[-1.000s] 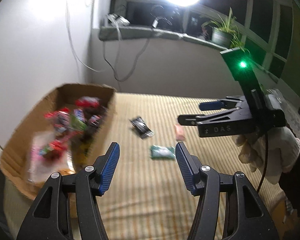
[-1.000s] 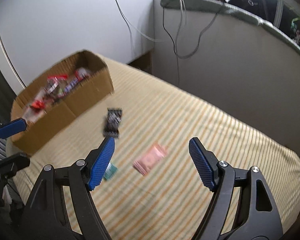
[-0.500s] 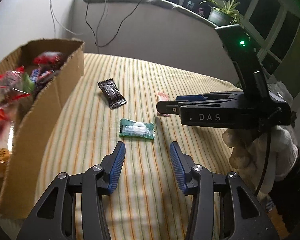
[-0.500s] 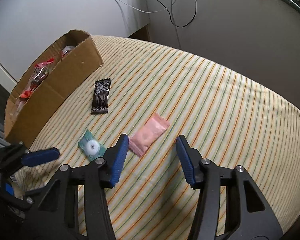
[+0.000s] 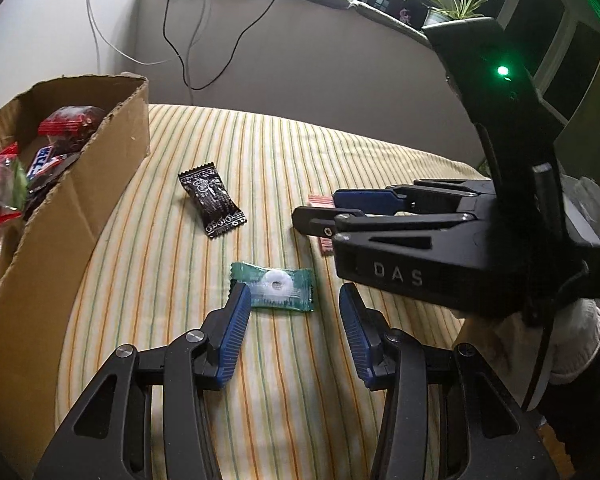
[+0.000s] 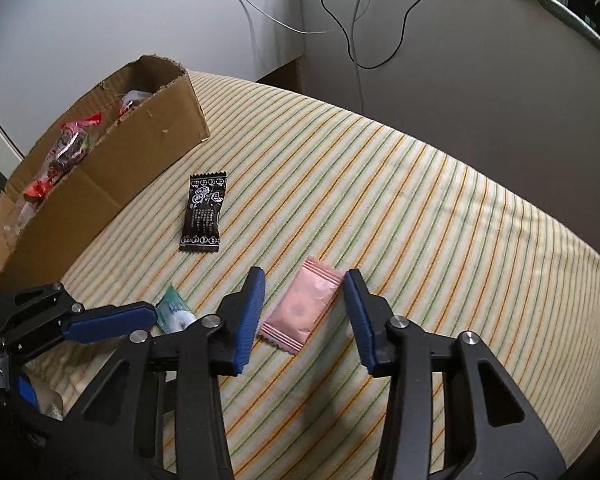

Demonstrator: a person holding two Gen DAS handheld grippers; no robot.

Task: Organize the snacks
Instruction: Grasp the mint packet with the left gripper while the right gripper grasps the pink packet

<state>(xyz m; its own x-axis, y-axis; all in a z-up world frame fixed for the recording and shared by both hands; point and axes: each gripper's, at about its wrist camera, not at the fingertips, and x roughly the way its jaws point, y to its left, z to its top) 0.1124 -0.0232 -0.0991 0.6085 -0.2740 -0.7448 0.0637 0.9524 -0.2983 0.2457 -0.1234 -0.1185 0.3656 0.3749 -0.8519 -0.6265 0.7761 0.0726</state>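
A striped cloth (image 6: 420,208) in yellow, orange and green covers the table, with white walls and dangling cables (image 6: 352,20) behind. The left gripper (image 5: 292,316) gapes over a green candy (image 5: 274,286); the right gripper (image 6: 304,304) gapes around a pink packet (image 6: 304,310). A black packet (image 6: 204,208) lies near the cardboard box (image 6: 112,184) of snacks.
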